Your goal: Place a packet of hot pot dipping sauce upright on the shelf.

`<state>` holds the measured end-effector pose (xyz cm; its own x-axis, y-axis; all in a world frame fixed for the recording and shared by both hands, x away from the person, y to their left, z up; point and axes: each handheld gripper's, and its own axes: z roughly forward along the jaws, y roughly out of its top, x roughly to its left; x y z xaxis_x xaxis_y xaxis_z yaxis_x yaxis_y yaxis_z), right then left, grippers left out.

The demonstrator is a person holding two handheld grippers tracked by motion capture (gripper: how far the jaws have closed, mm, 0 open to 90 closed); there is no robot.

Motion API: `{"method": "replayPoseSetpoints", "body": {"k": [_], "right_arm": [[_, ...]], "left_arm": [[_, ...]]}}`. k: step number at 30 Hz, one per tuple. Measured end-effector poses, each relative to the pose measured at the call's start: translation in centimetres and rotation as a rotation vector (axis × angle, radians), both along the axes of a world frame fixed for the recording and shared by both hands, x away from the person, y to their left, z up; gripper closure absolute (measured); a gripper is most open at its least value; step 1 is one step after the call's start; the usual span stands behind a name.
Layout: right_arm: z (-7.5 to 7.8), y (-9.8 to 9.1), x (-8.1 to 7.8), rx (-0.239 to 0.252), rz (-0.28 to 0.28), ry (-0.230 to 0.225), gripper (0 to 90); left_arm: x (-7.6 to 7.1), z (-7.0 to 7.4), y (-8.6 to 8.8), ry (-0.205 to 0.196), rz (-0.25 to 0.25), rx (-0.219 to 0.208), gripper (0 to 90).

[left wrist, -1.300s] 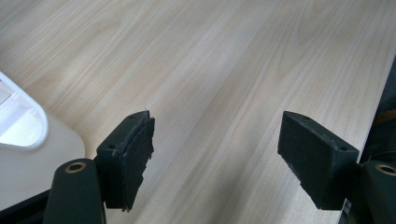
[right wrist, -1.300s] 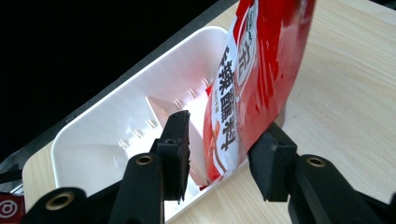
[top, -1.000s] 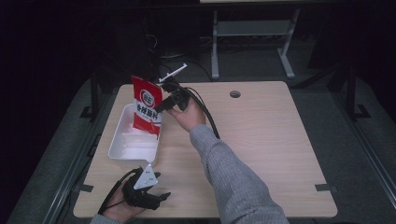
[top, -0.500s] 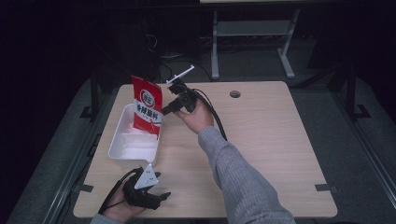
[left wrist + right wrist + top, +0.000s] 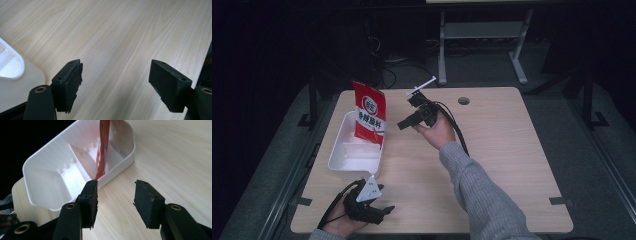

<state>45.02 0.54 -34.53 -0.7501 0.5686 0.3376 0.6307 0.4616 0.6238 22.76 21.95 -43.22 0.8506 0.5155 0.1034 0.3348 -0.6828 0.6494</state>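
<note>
Red pouch (image 5: 370, 114) bearing a round white logo and white Chinese characters stands upright in the white tray (image 5: 343, 161), just ahead of the right gripper (image 5: 404, 125), its fingers having just been opening, empty, above bare tabletop (image 5: 502, 145).

A light wooden table (image 5: 512, 165) with rounded corners carries a round cable hole (image 5: 463, 100) near its far edge. It stands on a grey floor (image 5: 597, 165), with dark brackets (image 5: 560, 201) at its edges. Behind the table, a pale metal frame (image 5: 484, 35) stands on two splayed feet in the dark, and loose cables (image 5: 399, 65) lie on the floor beside it.
</note>
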Motion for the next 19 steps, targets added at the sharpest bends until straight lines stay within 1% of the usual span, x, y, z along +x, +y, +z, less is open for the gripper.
{"method": "replayPoseSetpoints", "body": {"k": [7, 11, 19], "right_arm": [[-1.2, -2.0, -0.9, -0.013, -0.006, 0.017, 49.2], [-1.7, -3.2, -1.3, -0.004, -0.020, 0.030, 48.5], [-2.7, -5.2, -2.6, -0.006, -0.029, 0.038, 45.2]], "left_arm": [[0.0, 0.0, 0.0, 0.002, 0.004, -0.005, 25.9], [0.1, 0.0, 0.1, 0.003, 0.005, -0.003, 25.9], [0.1, -0.1, 0.0, 0.005, 0.005, -0.004, 25.8]]}}
